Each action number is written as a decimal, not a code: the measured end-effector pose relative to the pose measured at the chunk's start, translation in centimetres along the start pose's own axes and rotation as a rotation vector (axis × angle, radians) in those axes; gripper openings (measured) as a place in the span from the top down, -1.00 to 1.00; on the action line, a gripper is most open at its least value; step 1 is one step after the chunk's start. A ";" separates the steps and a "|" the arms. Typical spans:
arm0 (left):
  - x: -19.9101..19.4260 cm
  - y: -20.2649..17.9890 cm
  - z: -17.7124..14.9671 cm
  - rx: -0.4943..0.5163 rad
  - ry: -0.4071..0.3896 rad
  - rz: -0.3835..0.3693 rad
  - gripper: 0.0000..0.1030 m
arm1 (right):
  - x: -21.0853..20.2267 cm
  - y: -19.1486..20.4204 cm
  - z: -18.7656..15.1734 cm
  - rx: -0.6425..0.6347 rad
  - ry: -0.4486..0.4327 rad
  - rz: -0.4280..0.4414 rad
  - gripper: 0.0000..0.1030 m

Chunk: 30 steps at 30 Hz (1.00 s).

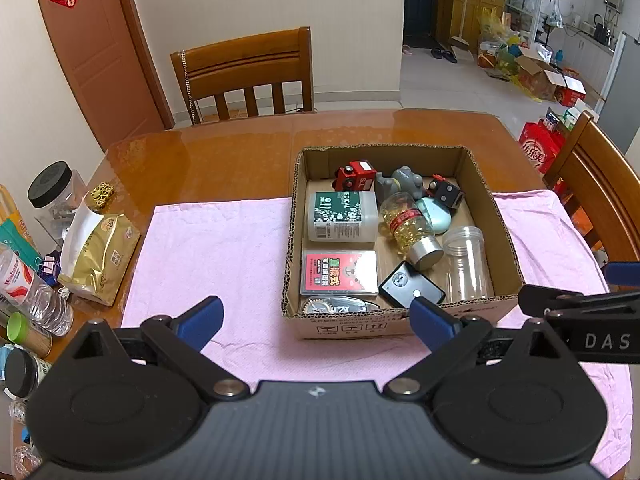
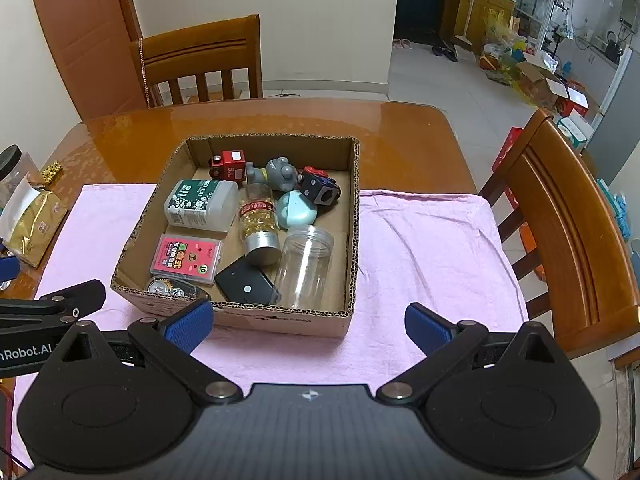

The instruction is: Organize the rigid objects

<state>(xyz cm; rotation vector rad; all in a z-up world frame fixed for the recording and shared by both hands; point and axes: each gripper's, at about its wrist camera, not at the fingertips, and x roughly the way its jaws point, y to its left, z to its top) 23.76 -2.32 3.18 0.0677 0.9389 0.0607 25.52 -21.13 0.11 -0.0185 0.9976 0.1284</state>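
A brown cardboard box point(image 1: 496, 216) sits on a pink towel point(image 1: 208, 248) on a shiny wooden table point(image 1: 200, 160). All the little hard things lie inside the box.

A white bottle point(image 1: 342, 216) lies on its side. Its green label reads "EDICAL" from the left camera and "MEDICAL" from the right one. A red toy truck point(image 1: 355, 174) at the back has "S.L" on it. A pink card case point(image 1: 339, 273) has Chinese words that are too small to read. A bottle of yellow pills point(image 1: 405, 226) has a red band and a silver cap. Beside it lies a clear empty jar point(image 1: 466, 264). There is also a grey toy animal point(image 1: 404, 182), a black cube point(image 1: 448, 194), a light blue egg shape point(image 1: 434, 214), a black flat box with a white dot point(image 1: 412, 290), and a silver tape thing point(image 1: 336, 306) in the near corner.

The left gripper point(image 1: 316, 320) is wide open and holds nothing. It hangs just before the box's near side. The right gripper point(image 2: 308, 326) is wide open too, with nothing in it, also near the box's front. Its side reads "DAS". The left one reads "nRobot.AI".

A gold bag point(image 1: 100, 256) and a water bottle point(image 1: 34, 292) stand off the towel.
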 end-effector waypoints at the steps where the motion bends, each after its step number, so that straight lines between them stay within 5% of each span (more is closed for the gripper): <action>1: 0.0 0.0 0.0 0.000 0.000 0.000 -0.92 | 0.0 0.0 0.0 -0.001 -0.001 0.000 -1.00; 30: -0.1 -0.2 0.2 -0.002 0.000 0.007 -0.92 | -0.4 0.0 0.1 -0.005 -0.007 0.003 -1.00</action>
